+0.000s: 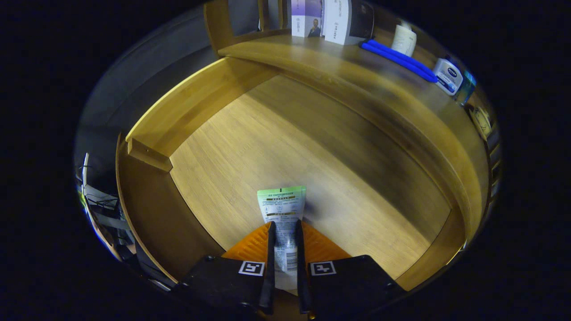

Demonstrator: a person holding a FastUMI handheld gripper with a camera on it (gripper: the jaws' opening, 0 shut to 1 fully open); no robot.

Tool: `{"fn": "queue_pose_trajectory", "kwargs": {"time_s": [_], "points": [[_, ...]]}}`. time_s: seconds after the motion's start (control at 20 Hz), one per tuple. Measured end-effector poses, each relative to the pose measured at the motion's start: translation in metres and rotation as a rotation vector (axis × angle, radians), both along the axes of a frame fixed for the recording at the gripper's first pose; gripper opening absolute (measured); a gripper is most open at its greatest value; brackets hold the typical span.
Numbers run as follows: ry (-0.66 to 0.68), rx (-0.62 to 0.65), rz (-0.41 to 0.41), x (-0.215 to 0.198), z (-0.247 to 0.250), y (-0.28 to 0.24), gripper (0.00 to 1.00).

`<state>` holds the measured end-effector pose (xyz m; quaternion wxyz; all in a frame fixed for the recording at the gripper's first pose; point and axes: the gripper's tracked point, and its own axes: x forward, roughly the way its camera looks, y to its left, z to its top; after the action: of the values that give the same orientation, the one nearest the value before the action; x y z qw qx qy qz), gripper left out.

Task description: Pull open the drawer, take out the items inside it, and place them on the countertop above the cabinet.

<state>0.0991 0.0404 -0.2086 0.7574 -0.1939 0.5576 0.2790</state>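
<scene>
My gripper is shut on a white tube with a green end, both fingers pressing its sides. The tube's flat green end sticks out ahead of the fingertips, over the wooden floor of the open drawer. Whether the tube rests on the drawer floor or hangs just above it is unclear. Beyond the drawer lies the wooden countertop of the cabinet.
On the countertop stand two boxes, a blue toothbrush-like item, a white roll, a white bottle with a blue label and a teal bottle. The drawer's left wall and right rim bound the space.
</scene>
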Motion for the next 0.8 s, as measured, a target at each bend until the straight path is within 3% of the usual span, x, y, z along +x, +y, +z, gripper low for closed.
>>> {"fn": "queue_pose_trajectory", "kwargs": {"time_s": [0.5, 0.8], "points": [[-0.154, 0.170, -0.041, 0.006, 0.064, 0.020, 0.23], [-0.286, 0.340, -0.126, 0.031, 0.125, 0.030, 0.23]]}}
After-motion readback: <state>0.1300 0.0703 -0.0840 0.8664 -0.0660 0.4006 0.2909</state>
